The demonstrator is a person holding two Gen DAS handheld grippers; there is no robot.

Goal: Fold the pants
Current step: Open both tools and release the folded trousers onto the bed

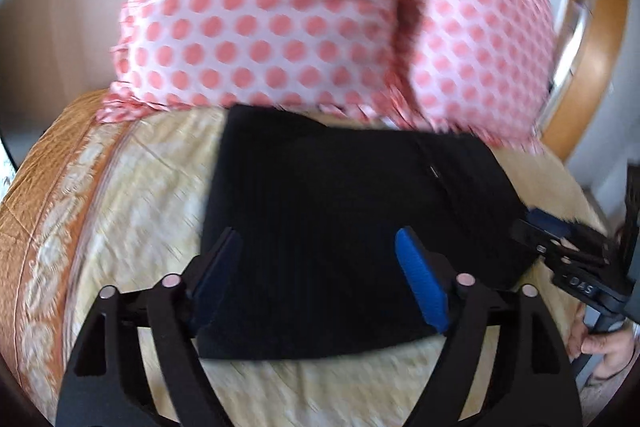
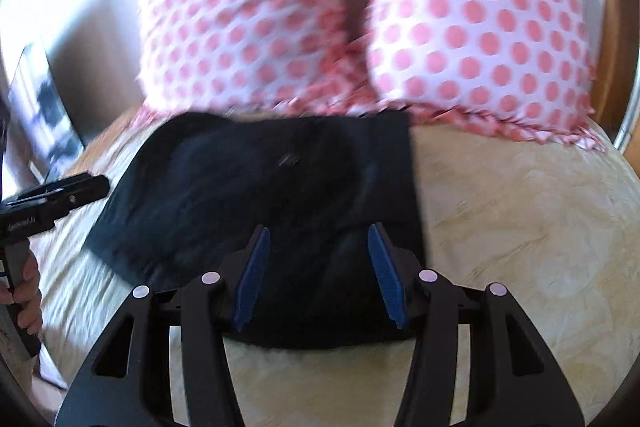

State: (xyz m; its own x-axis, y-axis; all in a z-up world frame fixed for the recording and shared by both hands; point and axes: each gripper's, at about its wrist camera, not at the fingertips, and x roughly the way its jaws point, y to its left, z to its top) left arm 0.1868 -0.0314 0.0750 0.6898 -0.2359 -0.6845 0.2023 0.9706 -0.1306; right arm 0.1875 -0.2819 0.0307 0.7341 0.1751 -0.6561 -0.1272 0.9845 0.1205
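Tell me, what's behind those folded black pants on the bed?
Behind the black pants two pink polka-dot pillows lean together, their ruffled lower edges touching the pants' far edge. The pale bedspread continues beneath. Whatever is behind the pillows is mostly covered.

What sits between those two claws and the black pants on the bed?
Nothing visible. Both the left claw and right claw are open right over the folded black pants. The polka-dot pillows lie beyond the pants, at their far edge.
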